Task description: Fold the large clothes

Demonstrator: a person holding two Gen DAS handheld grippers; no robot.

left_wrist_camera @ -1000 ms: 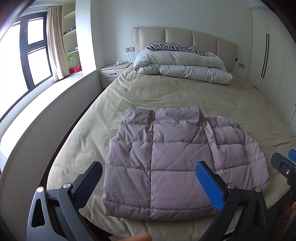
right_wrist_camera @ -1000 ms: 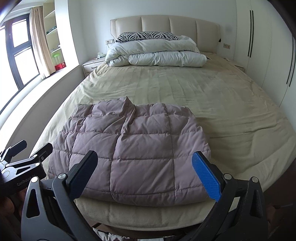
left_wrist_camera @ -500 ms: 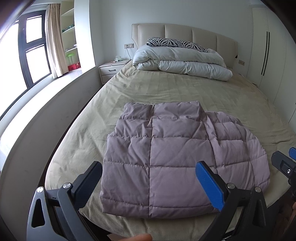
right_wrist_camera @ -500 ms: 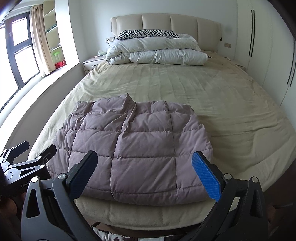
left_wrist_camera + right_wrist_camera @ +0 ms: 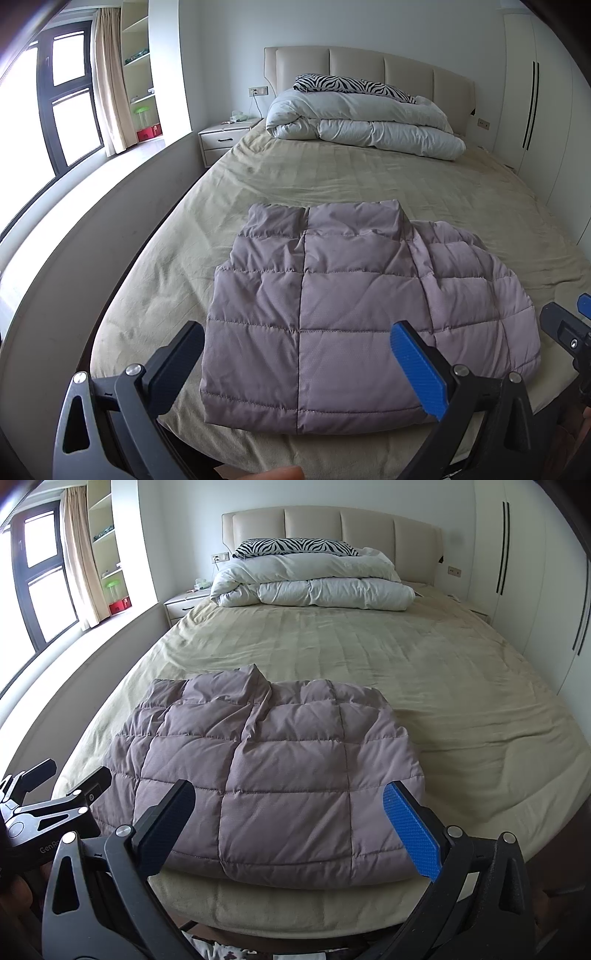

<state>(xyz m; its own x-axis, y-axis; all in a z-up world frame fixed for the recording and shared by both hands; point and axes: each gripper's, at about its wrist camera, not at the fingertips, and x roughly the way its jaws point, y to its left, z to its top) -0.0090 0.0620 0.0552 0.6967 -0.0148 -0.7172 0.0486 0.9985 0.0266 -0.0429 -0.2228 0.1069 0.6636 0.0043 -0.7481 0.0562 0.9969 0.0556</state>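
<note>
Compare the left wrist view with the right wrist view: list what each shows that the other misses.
Left wrist only: the right gripper at the right edge, open, and a fingertip at the bottom edge. Right wrist only: the left gripper at the left edge, open. Both: the folded mauve puffer jacket on the bed, the white duvet and the zebra pillow.

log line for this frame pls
left gripper: open, empty | right gripper: open, empty | puffer jacket: folded, near bed edge | contact: none
</note>
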